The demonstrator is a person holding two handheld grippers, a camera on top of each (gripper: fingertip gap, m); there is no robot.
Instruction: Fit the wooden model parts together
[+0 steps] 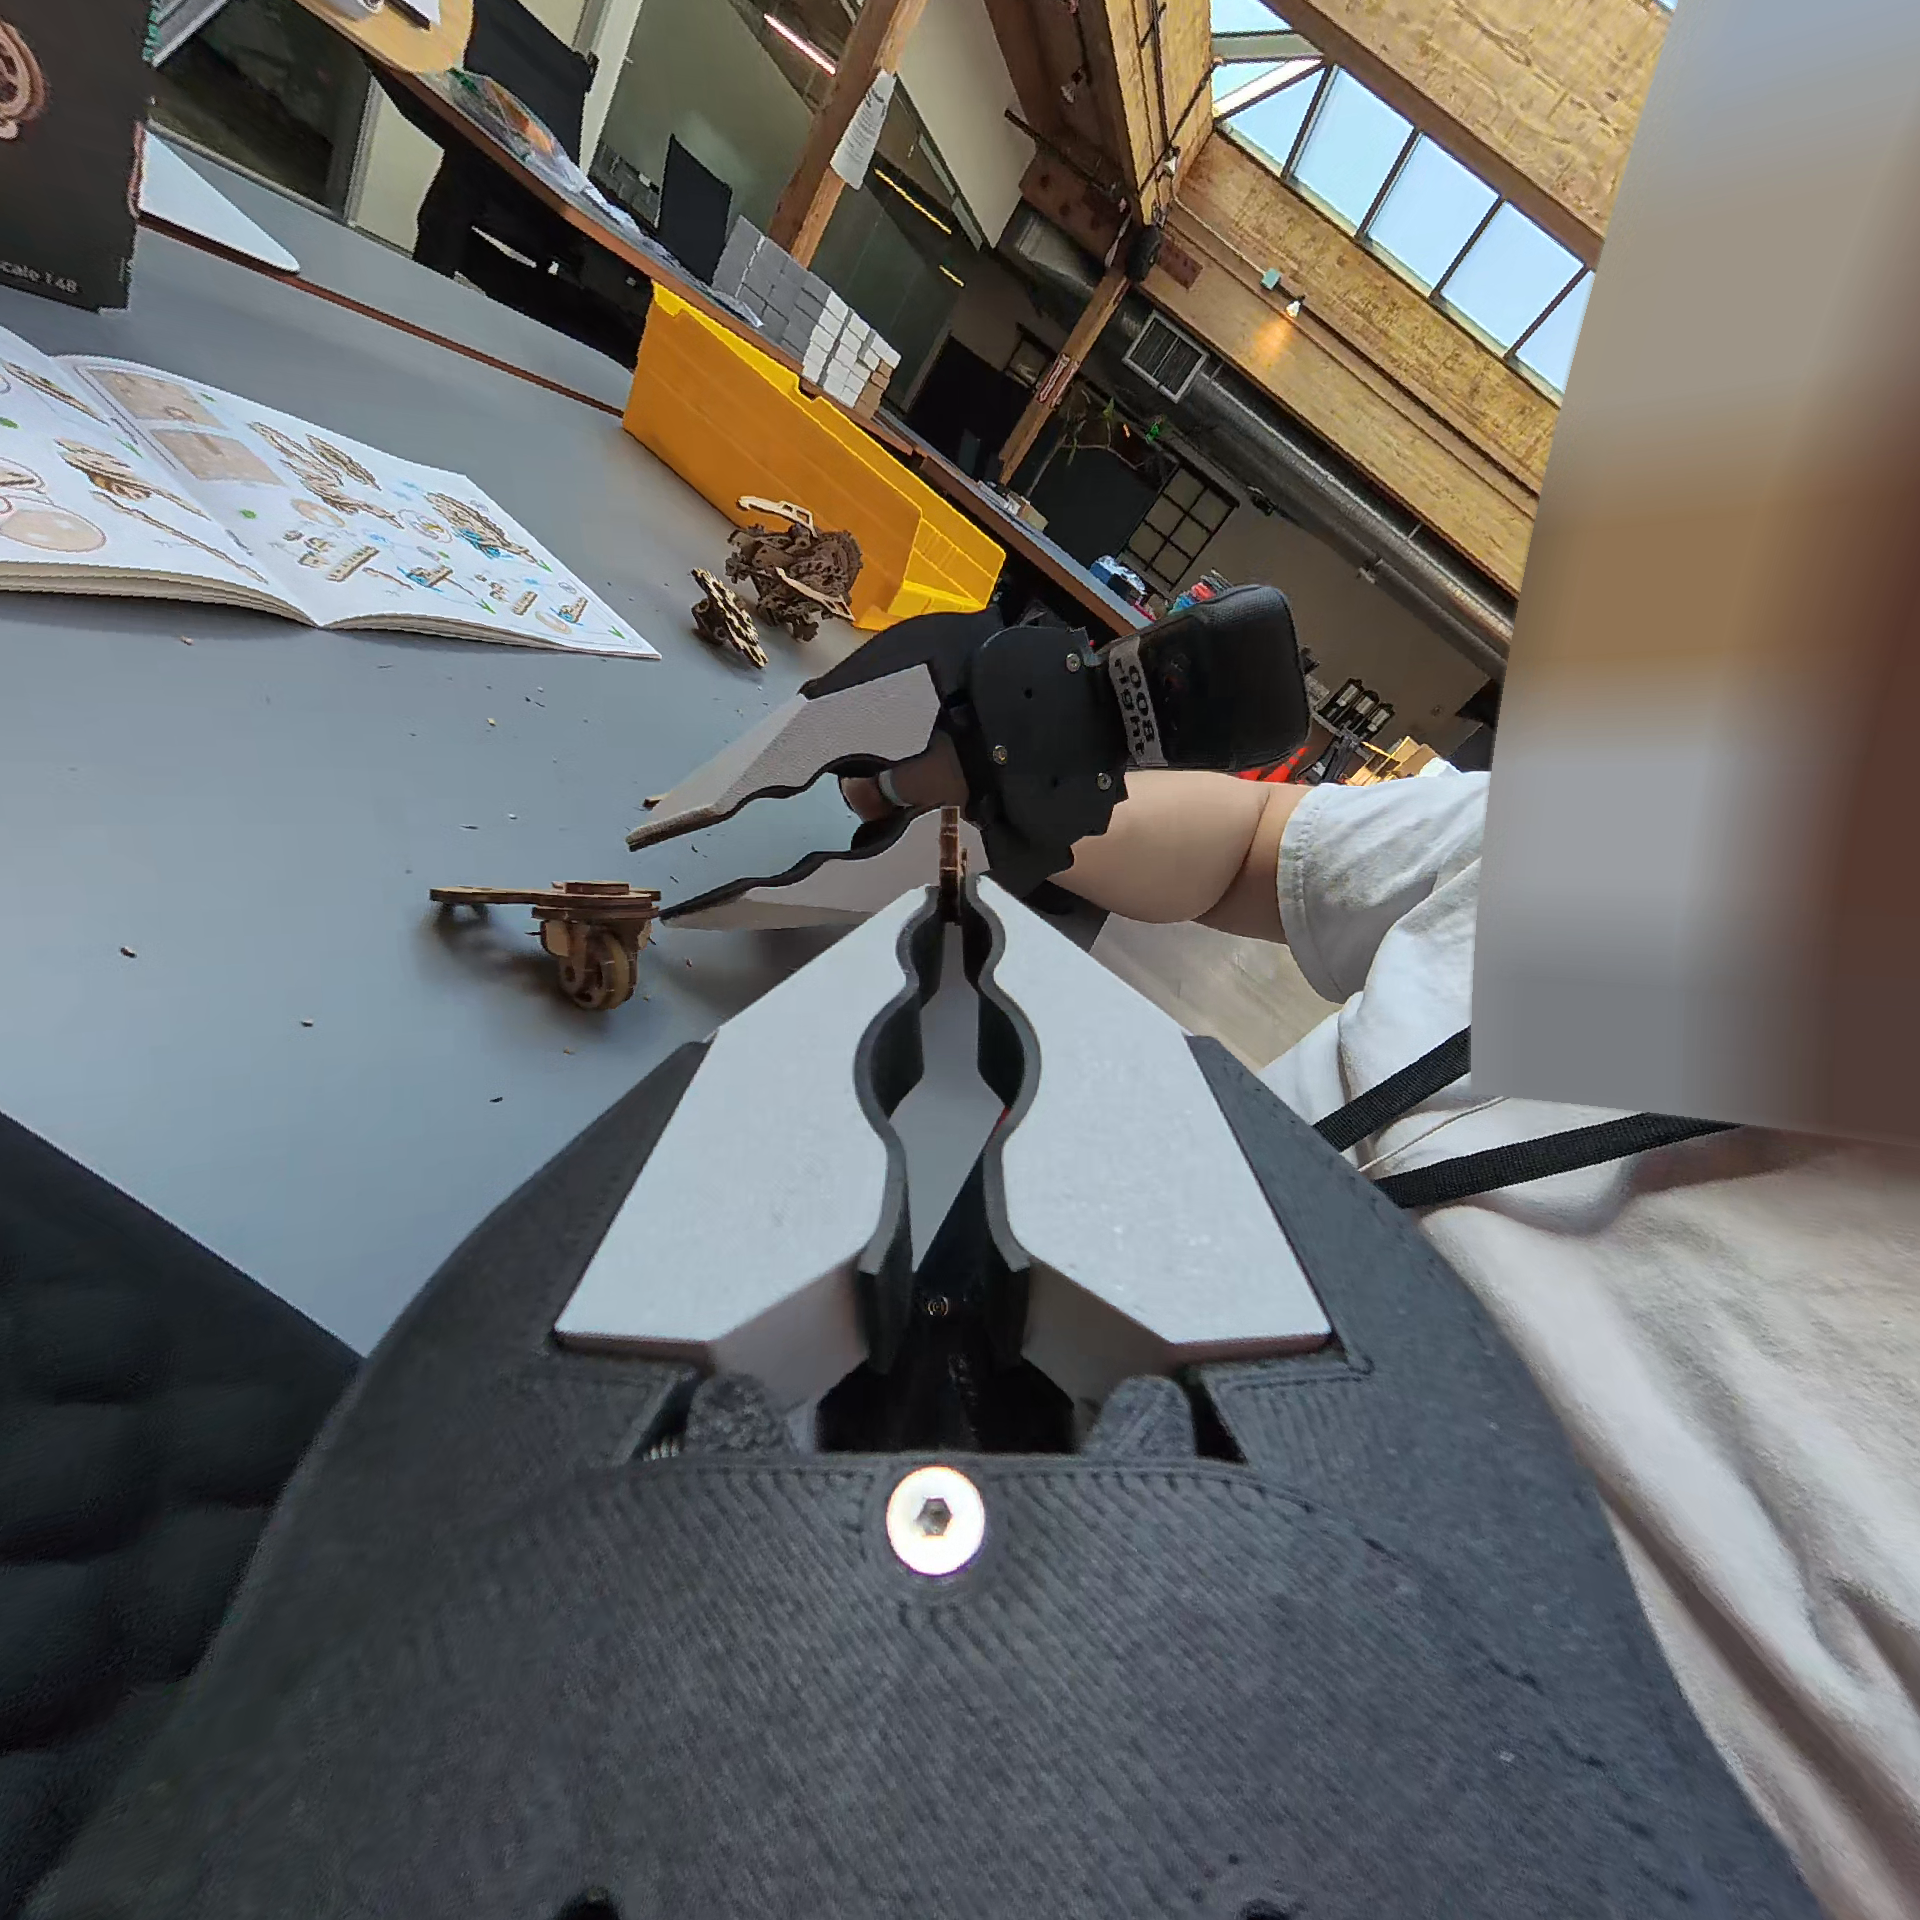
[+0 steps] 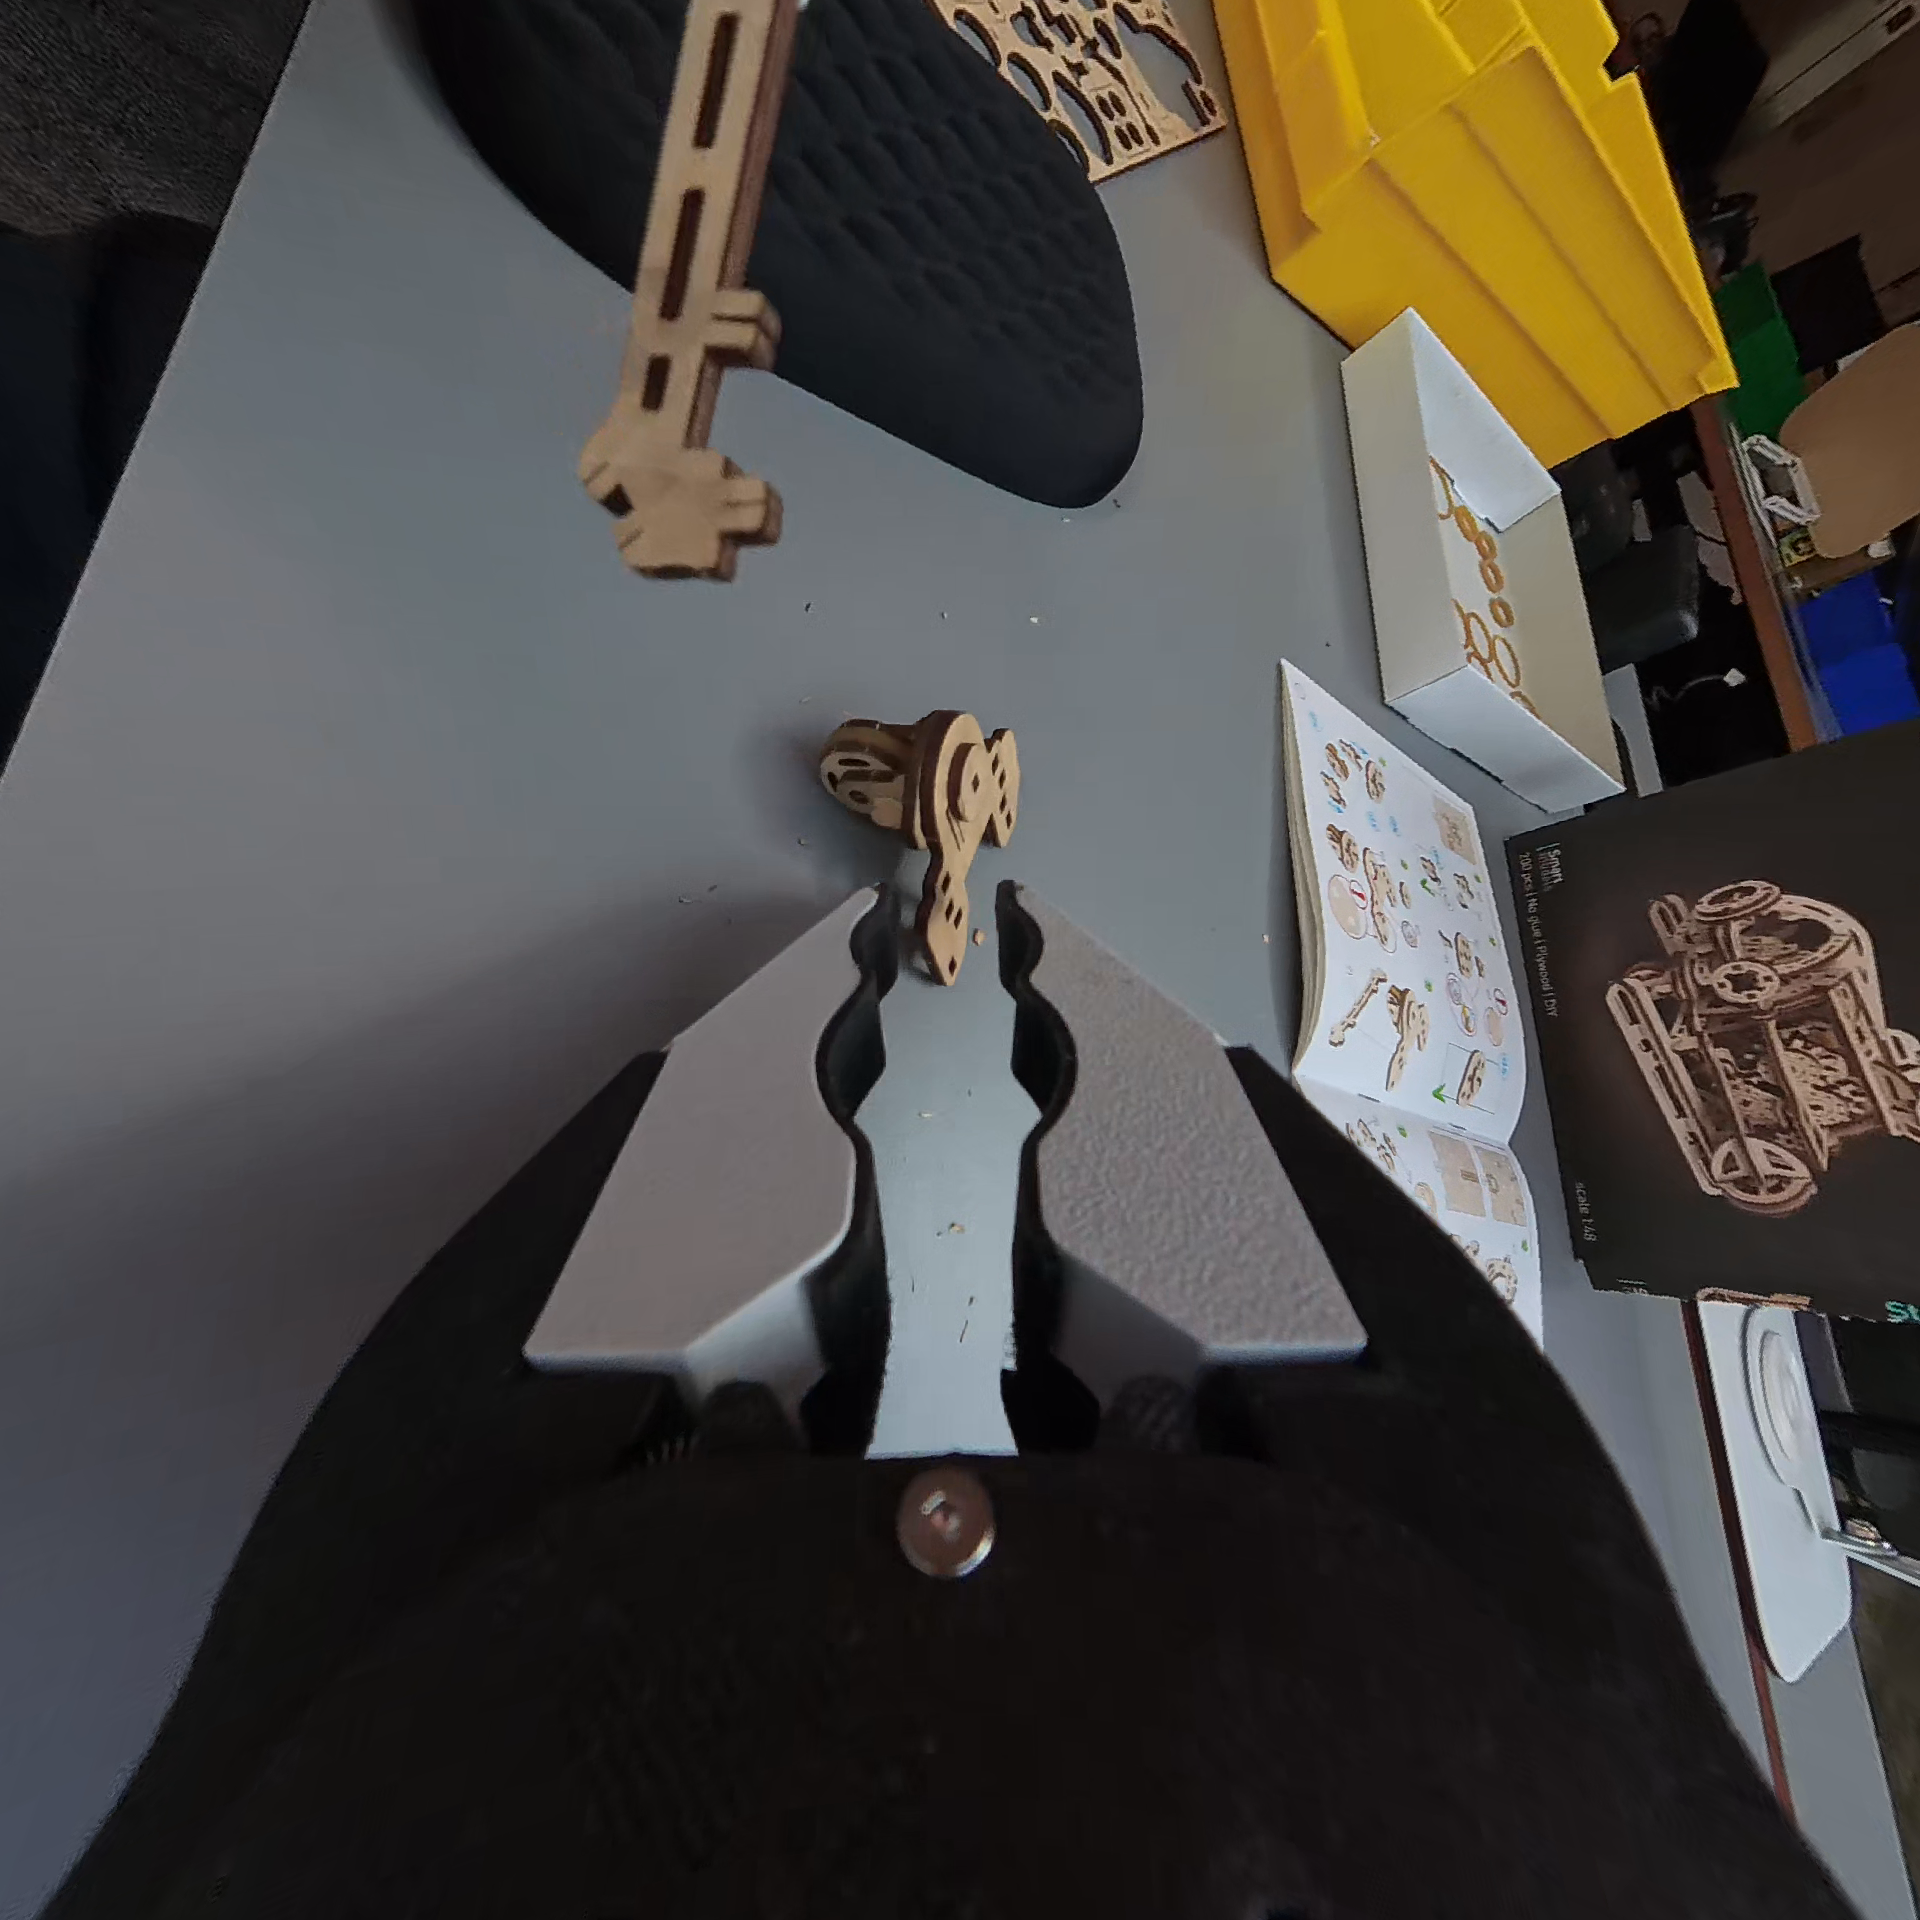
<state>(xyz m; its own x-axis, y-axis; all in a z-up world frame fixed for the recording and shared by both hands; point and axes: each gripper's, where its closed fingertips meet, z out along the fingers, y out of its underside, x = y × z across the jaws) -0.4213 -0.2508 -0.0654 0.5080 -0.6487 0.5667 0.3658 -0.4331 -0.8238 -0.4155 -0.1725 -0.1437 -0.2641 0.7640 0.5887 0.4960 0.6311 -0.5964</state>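
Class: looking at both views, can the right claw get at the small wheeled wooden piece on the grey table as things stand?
Probably yes. The right claw is open, its tips either side of the wheeled wooden piece's near end, and nothing lies between them on the table.

Pale tan wooden parts with dark brown cut edges: slotted strip (image 2: pixel 691 301) and wheeled assembly (image 2: pixel 930 805). Surface (image 2: pixel 416 831): plain matte grey. Bins (image 2: pixel 1475 197): bright yellow. Booklet (image 2: pixel 1403 966): white pages with tan, green and blue diagrams. Box lid (image 2: pixel 1725 1049): black, tan model picture. Each hand-held gripper (image 2: pixel 940 909): black body, light grey fingers (image 2: pixel 727 1122).
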